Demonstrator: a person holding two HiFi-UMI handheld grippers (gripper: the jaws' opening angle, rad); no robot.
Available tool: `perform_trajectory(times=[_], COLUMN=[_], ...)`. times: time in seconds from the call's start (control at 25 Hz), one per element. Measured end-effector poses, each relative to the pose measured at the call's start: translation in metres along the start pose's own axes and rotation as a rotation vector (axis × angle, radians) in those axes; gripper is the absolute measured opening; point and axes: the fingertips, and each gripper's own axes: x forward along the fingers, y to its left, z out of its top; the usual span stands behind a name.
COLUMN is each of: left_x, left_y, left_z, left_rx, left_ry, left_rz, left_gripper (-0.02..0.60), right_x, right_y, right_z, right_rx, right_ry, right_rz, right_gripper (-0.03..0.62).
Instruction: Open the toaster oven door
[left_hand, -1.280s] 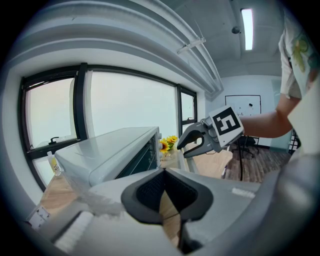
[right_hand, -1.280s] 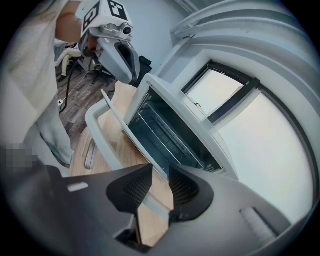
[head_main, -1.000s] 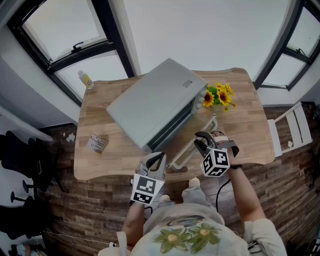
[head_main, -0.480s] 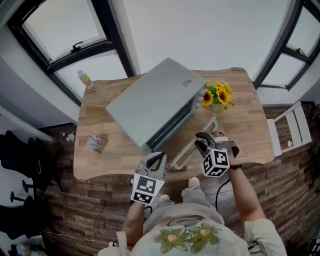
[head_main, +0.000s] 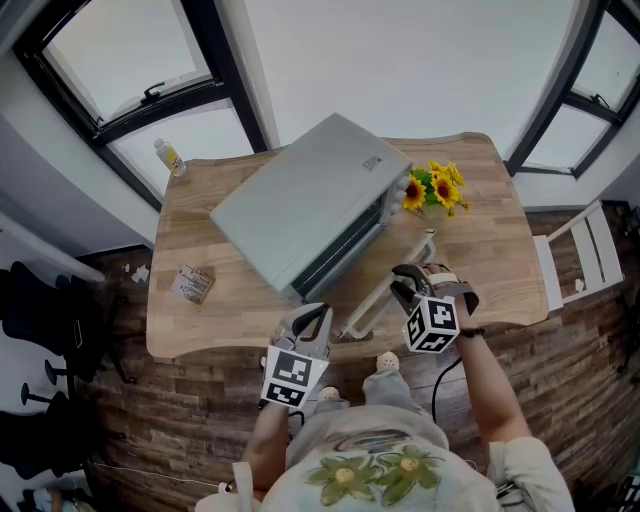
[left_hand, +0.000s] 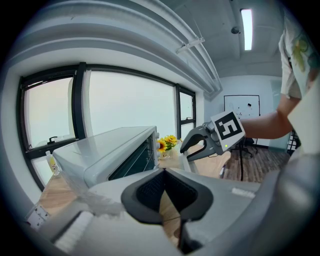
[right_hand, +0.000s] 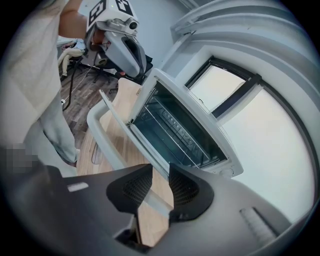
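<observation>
**A:** Entry one, the task's thing and where it sits?

**B:** Toaster oven (head_main: 310, 205), grey, set at an angle on the wooden table (head_main: 200, 300), with a sunflower bunch (head_main: 435, 190) just beside its right end. Its door (right_hand: 117, 112) is swung well down from the front, and the right gripper view shows the wire rack (right_hand: 175, 132) inside.

**A:** Entry two, grippers?

**B:** Right gripper (right_hand: 160, 185): jaws part-way in, pads closed on the white door handle (right_hand: 105, 144), which runs between them. Left gripper (left_hand: 165, 172): jaws fully together, nothing in them, hanging at the table's near edge clear of the oven.

**A:** Entry three, step in hand?

**B:** By my reading, the tail of the pull. The door looks nearly or wholly open, with the handle well out from the cavity.

**A:** Entry four, next move?

**B:** Likely ease the handle down to the hinge stop if any travel remains. Then spread the right jaws and draw back along the bar without dragging the door or shifting the oven.
</observation>
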Motion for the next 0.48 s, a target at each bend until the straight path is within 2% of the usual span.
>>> perform_trajectory(times=[0.48], left_x=[-0.001], left_y=[-0.005], left_z=[0.0], left_rx=[0.002], left_ry=[0.001], left_rz=[-0.008], left_gripper=[0.005], right_x=[-0.001], right_y=[0.013], right_z=[-0.012], right_rx=[0.005], right_ry=[0.022], right_rz=[0.023], right_gripper=[0.104])
